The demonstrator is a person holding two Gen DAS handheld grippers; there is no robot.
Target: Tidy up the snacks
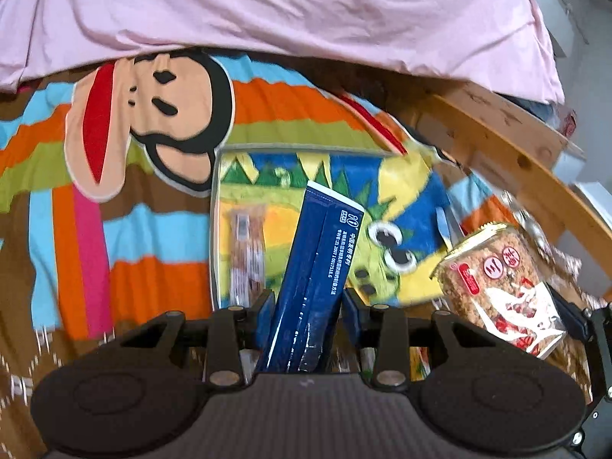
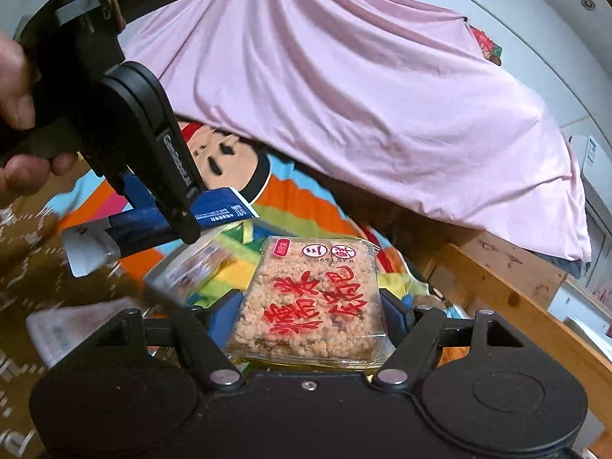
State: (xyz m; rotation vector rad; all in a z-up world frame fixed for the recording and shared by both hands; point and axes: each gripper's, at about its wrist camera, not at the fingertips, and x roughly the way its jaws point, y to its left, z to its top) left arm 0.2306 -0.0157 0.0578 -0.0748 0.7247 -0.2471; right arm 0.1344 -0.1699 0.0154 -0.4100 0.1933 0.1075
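My left gripper (image 1: 308, 298) is shut on a long dark blue snack packet (image 1: 315, 267) and holds it above a clear tray with a cartoon-print bottom (image 1: 413, 191). One small wrapped snack bar (image 1: 246, 256) lies in the tray at its left side. My right gripper (image 2: 310, 321) is shut on a square rice-cracker pack with red characters (image 2: 313, 298); the pack also shows in the left wrist view (image 1: 501, 283), right of the tray. In the right wrist view the left gripper (image 2: 168, 176) holds the blue packet (image 2: 214, 210) over the tray (image 2: 229, 260).
A striped cartoon-monkey bedsheet (image 1: 134, 122) covers the bed. A pink quilt (image 1: 306, 11) lies bunched at the far side. A wooden bed rail (image 1: 508, 153) runs along the right. A white wrapped snack (image 2: 57, 329) lies on the sheet at left.
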